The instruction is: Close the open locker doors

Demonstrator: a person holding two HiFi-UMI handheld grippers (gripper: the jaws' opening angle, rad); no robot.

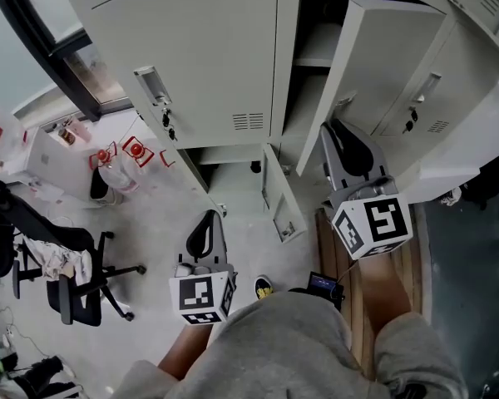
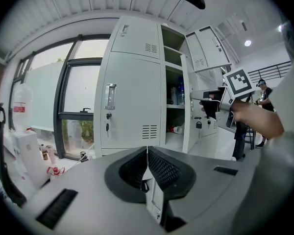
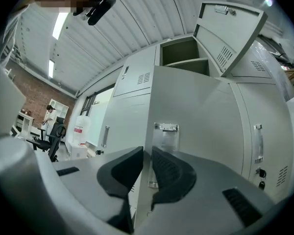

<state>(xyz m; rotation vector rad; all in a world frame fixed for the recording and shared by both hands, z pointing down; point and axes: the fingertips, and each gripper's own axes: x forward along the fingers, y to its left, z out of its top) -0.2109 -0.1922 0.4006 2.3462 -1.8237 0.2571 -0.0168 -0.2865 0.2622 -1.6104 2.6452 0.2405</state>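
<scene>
Locker bank point(image 1: 191, 48): pale grey painted sheet metal with flat rectangular doors, louvred vent slots and recessed handles with hanging keys.

Open locker door point(image 1: 382, 65) point(image 3: 201, 111): mid-tier, upper right of the head view. It is swung out from a dark shelved cavity point(image 1: 316, 48) that lies to its left. The long axis is vertical and the hinge side is at frame right. The free edge faces the centre and carries a small metal latch plate point(image 3: 165, 127).

Right gripper point(image 1: 339, 131) point(image 3: 147, 153): black ribbed pads on a grey body, at the door's free edge. The jaws are drawn nearly together, and the sheet edge runs into the slim gap, so they appear to pinch it. This is the nearer tool. Judged next move: swing the door left across the frame, into the cavity.

Left gripper point(image 1: 208, 219) point(image 2: 147, 151): lower centre of the head view, well apart from that door. Its jaws are pressed together with nothing between them.

Lower small door point(image 1: 279, 194): bottom tier, ajar, centre frame. It sits just above and right of the left gripper, which is the nearer tool to it.

Top-tier door point(image 3: 230, 31): tipped open at the upper right of the right gripper view, with a vent visible.

Neighbouring closed door point(image 3: 257, 141): sits right of the held door, with a bar handle.
</scene>
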